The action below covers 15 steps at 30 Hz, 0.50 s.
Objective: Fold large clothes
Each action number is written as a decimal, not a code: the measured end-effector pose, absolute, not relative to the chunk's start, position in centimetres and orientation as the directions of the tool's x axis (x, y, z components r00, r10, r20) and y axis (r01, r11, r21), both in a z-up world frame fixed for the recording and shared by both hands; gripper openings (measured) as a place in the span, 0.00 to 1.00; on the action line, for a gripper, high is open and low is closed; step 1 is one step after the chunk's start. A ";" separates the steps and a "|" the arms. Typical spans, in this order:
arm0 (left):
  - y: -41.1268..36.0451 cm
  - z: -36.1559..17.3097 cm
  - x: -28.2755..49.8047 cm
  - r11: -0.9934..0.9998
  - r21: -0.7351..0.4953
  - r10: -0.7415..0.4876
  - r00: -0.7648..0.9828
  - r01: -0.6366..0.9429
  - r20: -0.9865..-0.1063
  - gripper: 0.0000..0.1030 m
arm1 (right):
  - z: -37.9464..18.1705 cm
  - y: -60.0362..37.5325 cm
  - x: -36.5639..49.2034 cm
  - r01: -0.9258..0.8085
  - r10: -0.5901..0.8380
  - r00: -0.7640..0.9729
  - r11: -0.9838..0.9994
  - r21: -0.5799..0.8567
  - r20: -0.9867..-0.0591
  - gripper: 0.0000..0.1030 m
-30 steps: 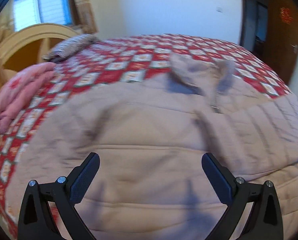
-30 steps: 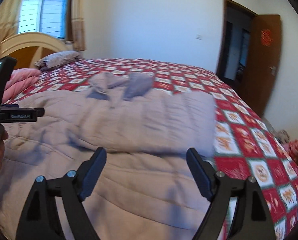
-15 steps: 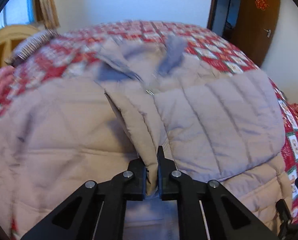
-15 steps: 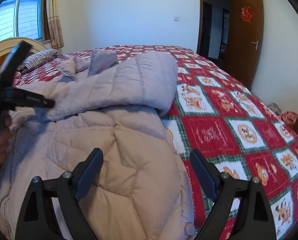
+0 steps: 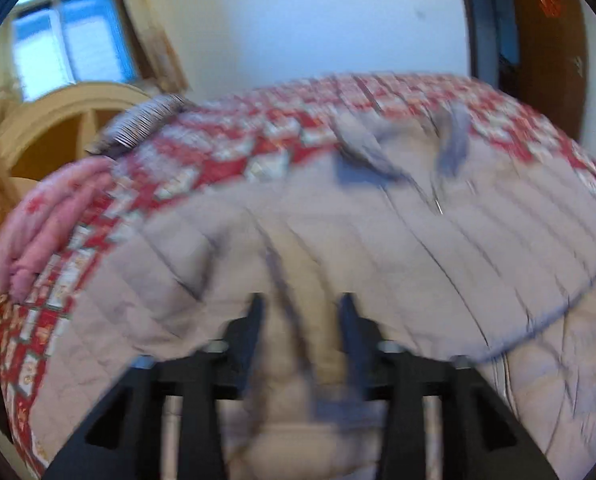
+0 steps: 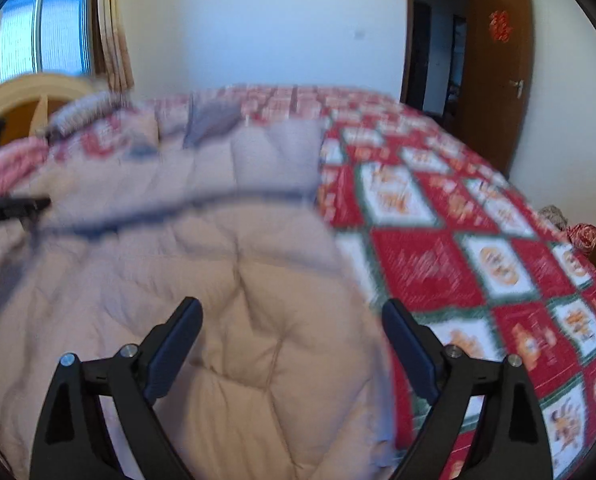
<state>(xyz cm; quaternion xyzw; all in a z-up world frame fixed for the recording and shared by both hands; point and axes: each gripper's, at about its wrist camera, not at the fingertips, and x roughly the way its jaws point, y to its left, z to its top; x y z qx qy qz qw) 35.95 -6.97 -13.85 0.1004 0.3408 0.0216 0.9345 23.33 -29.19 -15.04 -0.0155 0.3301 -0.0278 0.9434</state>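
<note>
A large beige quilted coat lies spread on the bed, collar at the far side; it also fills the left of the right wrist view. My left gripper is partly open, its jaws a small gap apart around a raised fold of the coat's front edge; the frame is blurred. My right gripper is wide open and empty, just above the coat's lower right part. The left gripper's body shows at the left edge of the right wrist view.
The bed has a red patterned cover. A pink folded blanket and a striped pillow lie at the left by the wooden headboard. A brown door stands open at the right.
The left gripper, shut on the coat's front edge half a second ago, has opened partway and swung left. The right gripper stays open and has shifted slightly over the coat.
</note>
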 end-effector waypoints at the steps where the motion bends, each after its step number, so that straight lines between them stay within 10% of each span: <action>1: -7.0 -13.1 35.7 0.978 0.207 0.132 0.795 -0.009 -0.592 0.84 | -13.6 -29.6 23.1 0.052 -0.061 0.808 0.998 -0.033 -0.586 0.90; 8: -10.2 -12.4 38.1 0.988 0.156 0.078 0.822 0.014 -0.565 0.92 | -8.9 -30.9 31.1 0.064 -0.075 0.847 0.997 -0.040 -0.526 0.52; 15: -13.3 -20.3 42.9 0.958 0.284 0.161 0.727 0.048 -0.667 0.92 | -13.9 -28.3 40.0 -0.048 -0.002 0.777 0.997 -0.062 -0.630 0.52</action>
